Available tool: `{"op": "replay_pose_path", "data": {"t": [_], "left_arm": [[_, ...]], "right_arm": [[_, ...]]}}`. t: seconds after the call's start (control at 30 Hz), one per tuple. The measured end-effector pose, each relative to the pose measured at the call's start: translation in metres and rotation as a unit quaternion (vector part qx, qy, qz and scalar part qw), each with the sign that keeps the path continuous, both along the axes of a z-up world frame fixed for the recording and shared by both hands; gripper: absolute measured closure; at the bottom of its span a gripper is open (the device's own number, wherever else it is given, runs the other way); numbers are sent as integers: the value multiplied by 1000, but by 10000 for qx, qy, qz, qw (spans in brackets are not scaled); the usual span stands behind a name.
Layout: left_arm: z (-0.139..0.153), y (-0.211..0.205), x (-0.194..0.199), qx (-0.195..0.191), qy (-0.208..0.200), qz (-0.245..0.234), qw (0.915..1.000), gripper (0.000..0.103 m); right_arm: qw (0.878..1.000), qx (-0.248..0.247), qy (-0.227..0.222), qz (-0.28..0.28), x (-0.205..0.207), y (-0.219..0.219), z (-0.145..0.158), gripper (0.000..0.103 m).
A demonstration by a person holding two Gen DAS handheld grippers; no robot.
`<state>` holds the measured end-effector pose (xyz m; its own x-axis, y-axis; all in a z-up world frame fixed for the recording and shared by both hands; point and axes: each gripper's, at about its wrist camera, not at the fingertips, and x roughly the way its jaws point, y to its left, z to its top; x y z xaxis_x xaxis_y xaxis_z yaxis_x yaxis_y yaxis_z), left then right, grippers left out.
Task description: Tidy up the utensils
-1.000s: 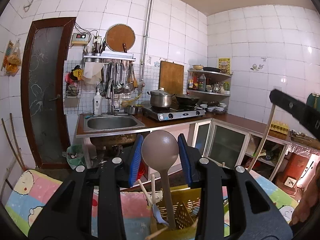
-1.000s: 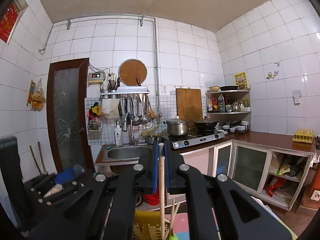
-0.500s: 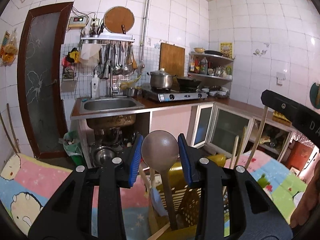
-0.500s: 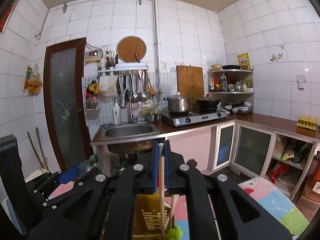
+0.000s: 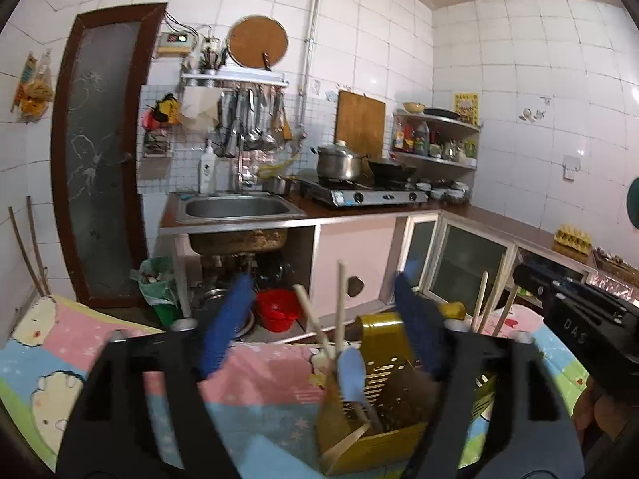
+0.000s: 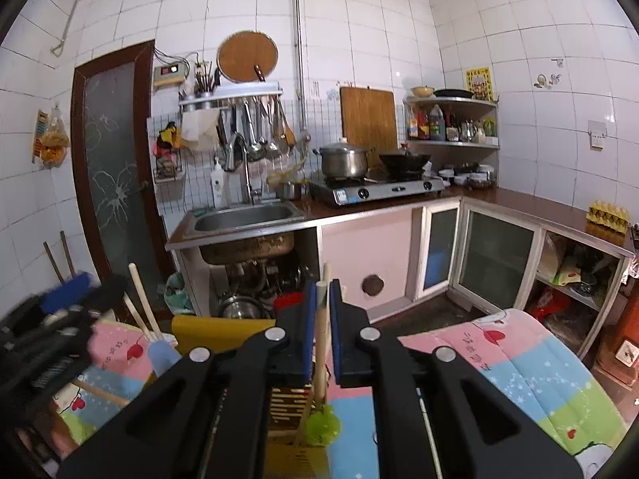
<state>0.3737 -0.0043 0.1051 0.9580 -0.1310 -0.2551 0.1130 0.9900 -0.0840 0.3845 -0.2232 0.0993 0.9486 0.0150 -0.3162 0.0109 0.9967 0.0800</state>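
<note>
Faintly, "DAS" on right hand-held gripper [image 5: 575, 329]

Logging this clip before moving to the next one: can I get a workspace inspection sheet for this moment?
Surface: cartoon-print cloth in pink, blue and green.
Job's things: yellow holder on the cloth, with a blue spatula and wooden sticks standing in it.
Clutter: nothing seen on the cloth besides the holder.
Claws: left claw opening, nothing between its pads; right claw opening, a wooden handle with a green end between its pads, over the holder.
Cables: wires by the wall meter.
Surroundings: tiled kitchen, sink, stove, pot, door.
</note>
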Motion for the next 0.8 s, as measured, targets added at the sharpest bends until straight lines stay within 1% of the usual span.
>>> {"op": "replay_pose_path", "data": {"t": [0.03,0.07,0.1,0.17,0.23,0.3,0.4,0.47,0.57,0.63,0.67,0.7,0.8], "left_arm": [[4,3,-7,24,-51,49,10000,15],[7,8,-18,74,-102,105,9999,9],[9,12,-26,100,-124,126,9998,6],[9,21,-47,143,-141,158,9997,5],[7,29,-63,142,-47,174,9997,5],[-2,38,-86,116,28,228,9997,5],[-18,47,-123,186,-8,345,9992,5],[-32,48,-147,303,89,374,9988,5],[-51,49,-181,254,153,297,9991,5],[-59,51,-203,176,-7,343,9993,5],[-64,52,-220,125,-151,422,9989,5],[-68,51,-229,99,-214,445,9987,5],[-82,46,-259,119,-271,375,9989,5]], "right_arm": [[10000,-1,-26,-25,-6,-3,3,67],[10000,-7,-82,-43,-12,-4,5,45],[9998,-43,-157,-63,-22,-7,8,43],[9998,-117,-134,-68,-37,-11,10,42],[9999,-66,-56,-53,-59,-17,7,34],[10000,43,-44,9,-84,-20,1,22],[9999,-38,15,123,-123,-17,-17,14],[9997,-211,-10,147,-154,-10,-35,12],[9993,-322,-127,159,-192,-1,-53,9],[9987,-420,-229,165,-220,6,-65,7],[9986,-434,-257,175,-229,8,-68,5],[9985,-427,-288,195,-240,10,-72,5],[9988,-343,-299,162,-259,13,-82,5]]}}
